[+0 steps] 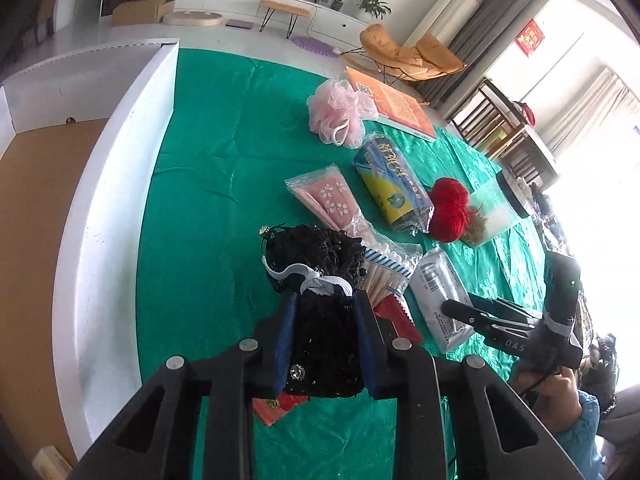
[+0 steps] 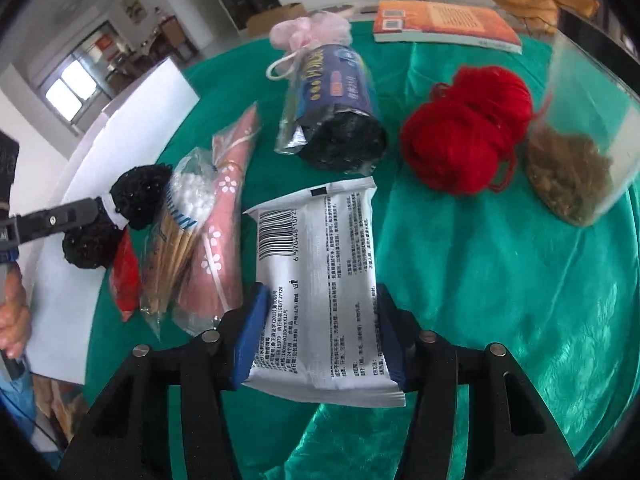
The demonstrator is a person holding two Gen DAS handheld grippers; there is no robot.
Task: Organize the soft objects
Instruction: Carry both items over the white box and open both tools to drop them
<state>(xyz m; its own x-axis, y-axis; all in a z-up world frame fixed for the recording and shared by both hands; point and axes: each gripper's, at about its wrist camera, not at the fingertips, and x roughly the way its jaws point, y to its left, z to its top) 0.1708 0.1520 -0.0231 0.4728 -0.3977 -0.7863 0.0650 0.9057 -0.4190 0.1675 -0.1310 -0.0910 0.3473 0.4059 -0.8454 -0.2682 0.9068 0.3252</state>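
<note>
Tongs: left tongs (image 1: 325, 320) pinch the black scrunchie (image 1: 320, 280); right tongs (image 2: 318, 336) squeeze the white packet (image 2: 320, 264), which could slip.

A table under a green cloth (image 1: 224, 152) carries the things. At its far edge lies an orange book (image 1: 394, 106), a pink mesh puff (image 1: 338, 114) beside it. Toward the middle lie a blue-and-yellow roll (image 1: 394, 186), red yarn (image 1: 450, 210), a pink flowered packet (image 1: 332, 200) and cotton swabs (image 1: 390, 270).
</note>
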